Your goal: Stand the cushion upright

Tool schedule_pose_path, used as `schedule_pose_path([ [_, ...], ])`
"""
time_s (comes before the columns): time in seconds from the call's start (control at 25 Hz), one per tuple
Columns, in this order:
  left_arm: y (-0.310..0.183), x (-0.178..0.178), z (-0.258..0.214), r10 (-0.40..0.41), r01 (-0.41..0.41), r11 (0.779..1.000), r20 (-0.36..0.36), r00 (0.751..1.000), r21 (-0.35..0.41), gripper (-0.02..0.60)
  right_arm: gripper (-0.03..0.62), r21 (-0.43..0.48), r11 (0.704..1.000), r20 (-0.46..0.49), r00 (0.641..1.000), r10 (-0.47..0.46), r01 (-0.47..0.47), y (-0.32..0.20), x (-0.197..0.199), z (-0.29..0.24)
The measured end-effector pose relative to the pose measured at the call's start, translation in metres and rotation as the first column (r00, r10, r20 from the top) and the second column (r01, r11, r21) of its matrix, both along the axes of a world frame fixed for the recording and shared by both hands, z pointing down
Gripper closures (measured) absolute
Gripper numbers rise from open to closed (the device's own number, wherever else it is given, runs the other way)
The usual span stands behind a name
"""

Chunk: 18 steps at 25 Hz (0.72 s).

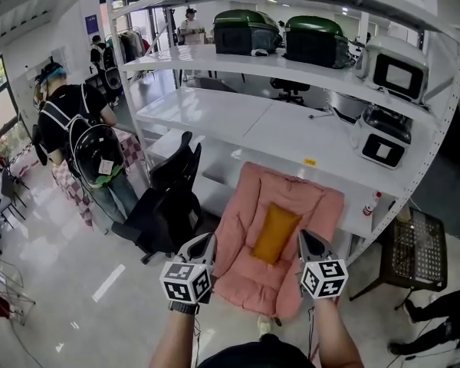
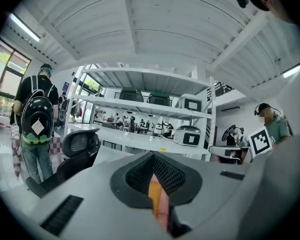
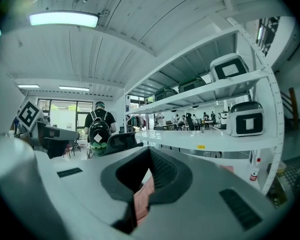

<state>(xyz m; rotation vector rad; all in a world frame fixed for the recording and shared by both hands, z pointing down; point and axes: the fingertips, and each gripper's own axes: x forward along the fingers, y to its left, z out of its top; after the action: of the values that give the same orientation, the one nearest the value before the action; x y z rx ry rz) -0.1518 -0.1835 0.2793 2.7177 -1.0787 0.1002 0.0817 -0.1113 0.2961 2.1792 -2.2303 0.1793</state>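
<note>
left gripper [image 1: 202, 245] and right gripper [image 1: 307, 241] are each clamping a lower corner of the pink cushion [image 1: 280, 228], holding it raised and tilted before the bench [image 1: 215, 113]; nearly upright, setting down remaining

The cushion [image 1: 249, 205] is salmon pink with a mustard-yellow panel [image 1: 276, 232] at its middle. The left gripper [image 1: 205, 244] and right gripper [image 1: 307, 242] are pale grey (their cubes [image 1: 186, 280] carry black-and-white squares). The shelves [image 1: 238, 121] are white, the chair [image 1: 169, 205] black, the cases [image 1: 245, 31] dark green
</note>
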Motion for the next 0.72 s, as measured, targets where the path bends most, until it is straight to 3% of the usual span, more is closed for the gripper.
schedule_pose_path([
  [0.72, -0.005, -0.018, -0.018, -0.029, 0.03, 0.999, -0.011, 1.0, 0.03, 0.575, 0.591, 0.023, 0.999, -0.016, 1.0, -0.022, 0.022, -0.008, -0.017, -0.015],
])
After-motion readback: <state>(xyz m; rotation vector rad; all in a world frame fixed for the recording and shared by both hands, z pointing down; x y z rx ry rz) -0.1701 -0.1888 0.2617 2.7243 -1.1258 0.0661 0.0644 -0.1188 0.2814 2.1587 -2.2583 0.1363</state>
